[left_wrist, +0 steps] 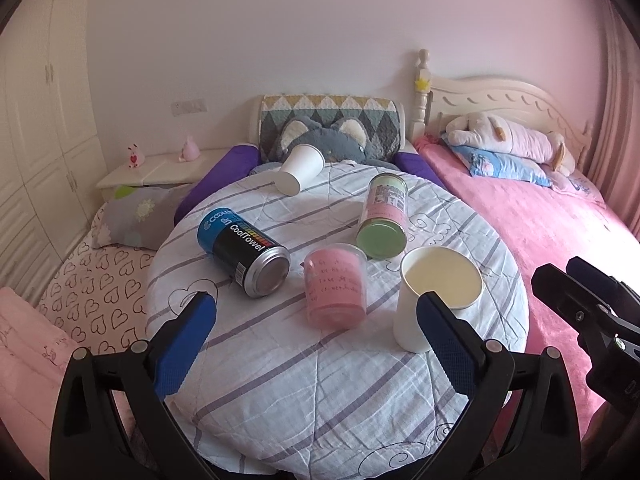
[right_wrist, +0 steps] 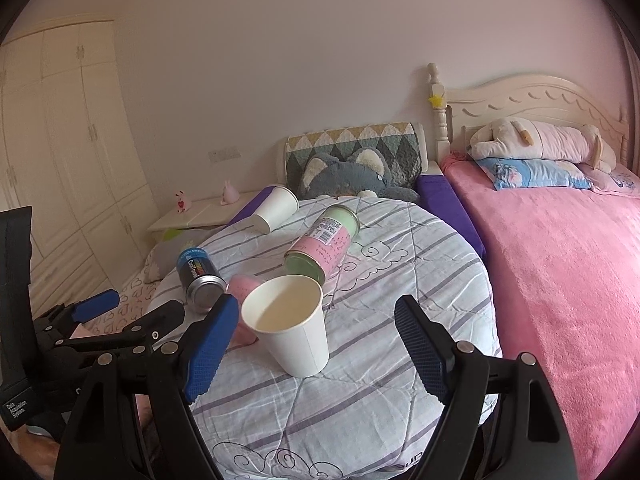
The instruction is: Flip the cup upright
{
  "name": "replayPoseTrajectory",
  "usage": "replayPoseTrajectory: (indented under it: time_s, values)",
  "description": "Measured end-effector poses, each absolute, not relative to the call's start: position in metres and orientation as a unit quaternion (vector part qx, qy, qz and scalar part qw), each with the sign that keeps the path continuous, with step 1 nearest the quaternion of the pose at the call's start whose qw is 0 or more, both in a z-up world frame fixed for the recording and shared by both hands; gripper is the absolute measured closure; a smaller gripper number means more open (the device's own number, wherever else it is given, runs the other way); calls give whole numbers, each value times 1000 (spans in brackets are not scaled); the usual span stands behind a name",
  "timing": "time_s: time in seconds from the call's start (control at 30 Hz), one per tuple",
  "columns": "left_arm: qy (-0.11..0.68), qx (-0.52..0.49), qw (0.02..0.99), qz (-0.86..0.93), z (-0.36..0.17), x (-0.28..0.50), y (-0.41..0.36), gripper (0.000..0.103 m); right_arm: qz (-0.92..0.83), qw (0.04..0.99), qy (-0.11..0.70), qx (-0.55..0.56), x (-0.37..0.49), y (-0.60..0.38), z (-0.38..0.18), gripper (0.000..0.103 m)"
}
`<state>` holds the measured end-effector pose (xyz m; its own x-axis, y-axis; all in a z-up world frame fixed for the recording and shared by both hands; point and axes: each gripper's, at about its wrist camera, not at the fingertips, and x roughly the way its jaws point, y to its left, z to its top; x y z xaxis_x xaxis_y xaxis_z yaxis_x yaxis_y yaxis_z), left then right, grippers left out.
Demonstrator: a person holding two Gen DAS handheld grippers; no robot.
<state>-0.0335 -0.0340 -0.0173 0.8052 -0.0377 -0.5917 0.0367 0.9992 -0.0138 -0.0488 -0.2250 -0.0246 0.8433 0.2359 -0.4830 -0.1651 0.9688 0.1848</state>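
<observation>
A white paper cup (left_wrist: pixel 436 296) stands upright, mouth up, at the near right of the round cloth-covered table (left_wrist: pixel 320 380); it also shows in the right wrist view (right_wrist: pixel 290 326). A second white paper cup (left_wrist: pixel 301 168) lies on its side at the table's far edge, also in the right wrist view (right_wrist: pixel 276 209). My left gripper (left_wrist: pixel 316 320) is open and empty, its right finger just in front of the upright cup. My right gripper (right_wrist: pixel 318 344) is open and empty, with the upright cup between and just beyond its fingers.
On the table lie a blue and black can (left_wrist: pixel 246 250), a green and pink can (left_wrist: pixel 384 216) and a pink plastic cup (left_wrist: pixel 336 284). A pink bed (left_wrist: pixel 560 232) is to the right, a grey plush toy (left_wrist: pixel 328 144) behind, a nightstand (left_wrist: pixel 160 170) at left.
</observation>
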Motion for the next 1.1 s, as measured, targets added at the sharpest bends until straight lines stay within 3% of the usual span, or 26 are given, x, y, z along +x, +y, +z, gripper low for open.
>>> replayPoseTrajectory:
  time_s: [1.1]
  values:
    - [299, 2, 954, -7, -15, -35, -34, 0, 108, 957, 264, 59, -47, -221, -31, 21]
